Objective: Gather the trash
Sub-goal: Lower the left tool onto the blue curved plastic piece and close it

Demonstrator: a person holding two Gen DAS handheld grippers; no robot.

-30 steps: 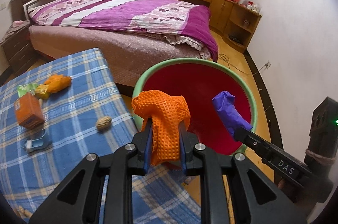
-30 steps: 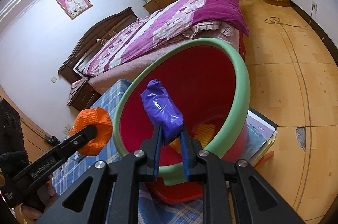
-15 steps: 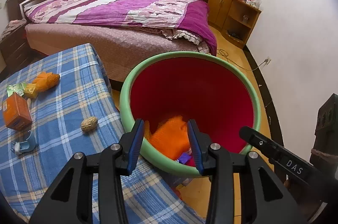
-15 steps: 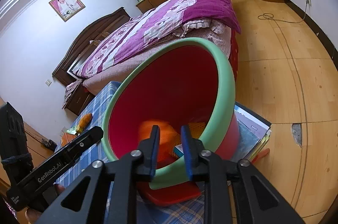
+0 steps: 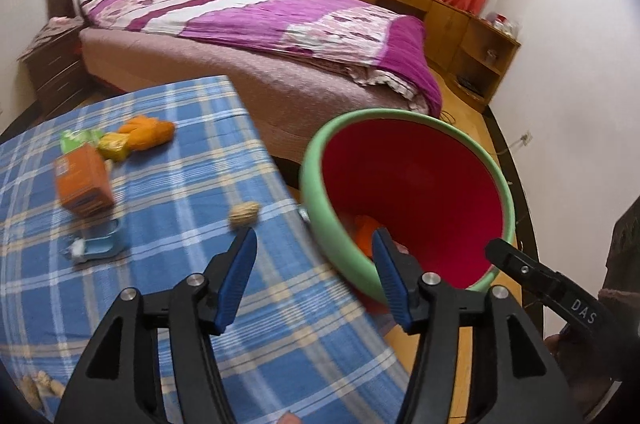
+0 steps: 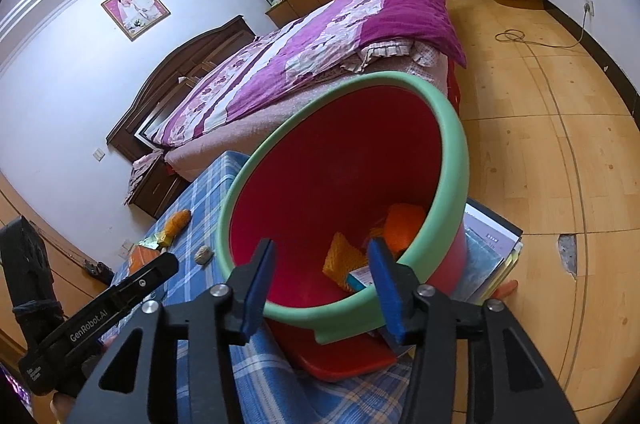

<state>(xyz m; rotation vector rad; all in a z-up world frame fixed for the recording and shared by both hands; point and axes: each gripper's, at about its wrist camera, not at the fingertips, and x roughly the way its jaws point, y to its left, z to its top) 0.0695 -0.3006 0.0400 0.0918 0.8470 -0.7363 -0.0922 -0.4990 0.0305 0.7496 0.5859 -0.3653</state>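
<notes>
Right wrist view: red bucket point(image 6: 344, 159) with green rim is the landmark, standing at the edge of the blue plaid table point(image 6: 208, 207), mouth facing up and toward the cameras. Inside at the bottom: orange mesh cloth point(image 6: 404, 224), a yellow mesh piece point(image 6: 340, 260) beside it, and a small blue-edged box just in front; the purple wrapper can't be picked out. Right gripper point(image 6: 320, 274) sits at the bucket's near rim, jaws just opened, spread apart, nothing between them. Left gripper point(image 5: 314, 274) straddles the bucket's table-side rim, jaws also just opened wide and empty. On the table away from the bucket: peanut point(image 5: 244, 214) nearest, long axis roughly parallel to the table edge; orange carton point(image 5: 84, 183) farther out, tilted; beyond it a yellow wrapper point(image 5: 114, 147), a green wrapper point(image 5: 76, 137) and an orange lump point(image 5: 150, 131). A pale blue item point(image 5: 100, 244) lies by the carton, blurred.
</notes>
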